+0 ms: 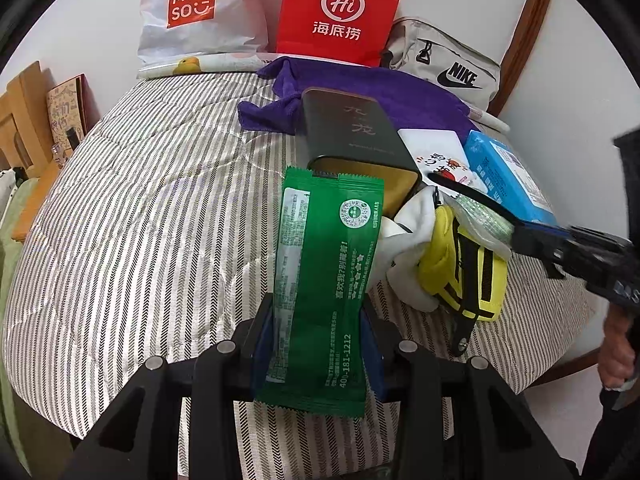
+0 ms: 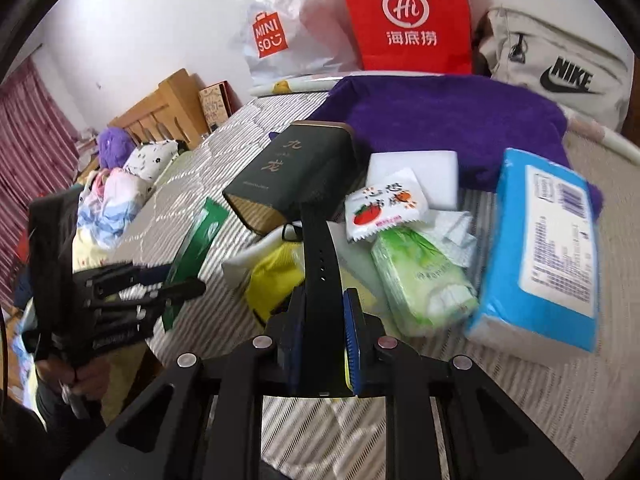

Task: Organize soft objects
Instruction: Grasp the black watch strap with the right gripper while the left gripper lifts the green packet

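Note:
My left gripper (image 1: 318,316) is shut on a green snack packet (image 1: 324,280) and holds it upright above the striped bed cover (image 1: 152,208). It also shows at the left of the right wrist view (image 2: 176,284) with the green packet (image 2: 196,240). My right gripper (image 2: 320,320) is shut on a black watch strap (image 2: 318,248), above a yellow pouch (image 2: 272,276). It shows in the left wrist view (image 1: 532,236) with the black strap (image 1: 468,192). A pile holds a white cloth (image 1: 404,264), the yellow pouch (image 1: 468,268), a green tissue pack (image 2: 424,280) and a blue tissue pack (image 2: 544,252).
A dark green tin box (image 1: 352,136) and a purple towel (image 2: 452,120) lie behind the pile. A Miniso bag (image 1: 192,12), a red paper bag (image 1: 340,12) and a Nike bag (image 1: 452,68) stand at the wall. A wooden headboard (image 2: 160,116) stands at the left.

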{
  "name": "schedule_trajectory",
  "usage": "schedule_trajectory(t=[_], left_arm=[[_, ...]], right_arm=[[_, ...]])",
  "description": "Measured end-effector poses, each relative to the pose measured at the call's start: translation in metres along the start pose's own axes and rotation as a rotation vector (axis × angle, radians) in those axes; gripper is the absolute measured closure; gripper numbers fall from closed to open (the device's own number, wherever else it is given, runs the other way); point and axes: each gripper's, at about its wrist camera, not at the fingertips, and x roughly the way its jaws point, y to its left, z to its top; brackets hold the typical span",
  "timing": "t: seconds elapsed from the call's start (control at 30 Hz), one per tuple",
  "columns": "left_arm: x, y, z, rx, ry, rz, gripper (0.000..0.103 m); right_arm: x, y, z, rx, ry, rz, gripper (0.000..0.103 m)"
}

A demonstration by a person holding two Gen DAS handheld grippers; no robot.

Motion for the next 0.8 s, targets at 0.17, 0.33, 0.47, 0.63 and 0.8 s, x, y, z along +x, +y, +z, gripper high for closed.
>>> schedule_trajectory(t=[0.17,0.33,0.47,0.63,0.8], left_arm=[[-0.001,-0.001,0.001,-0.009,-0.001,0.026,0.066],[-0.002,-0.002,0.004,-0.019,0.0,0.06,0.066],[0.003,-0.003,0.007,-0.031,0.021,0.106,0.066],[0.005,-0.005,0.01,-0.047,0.038,0.138,0.066],[0.006,-0.008,0.013,-0.045,0.053,0.163,0.066]], right_arm=[[-0.029,-0.021,-0.029,0.003,0.002,-0.092,0.085],[-0.047,-0.05,-0.061,0.023,0.018,-0.176,0.085],[-0.036,-0.064,-0.074,0.014,0.054,-0.2,0.085],[-0.014,-0.08,-0.081,0.018,0.091,-0.161,0.081],[-0.005,-0.082,-0.076,0.009,0.068,-0.144,0.067]])
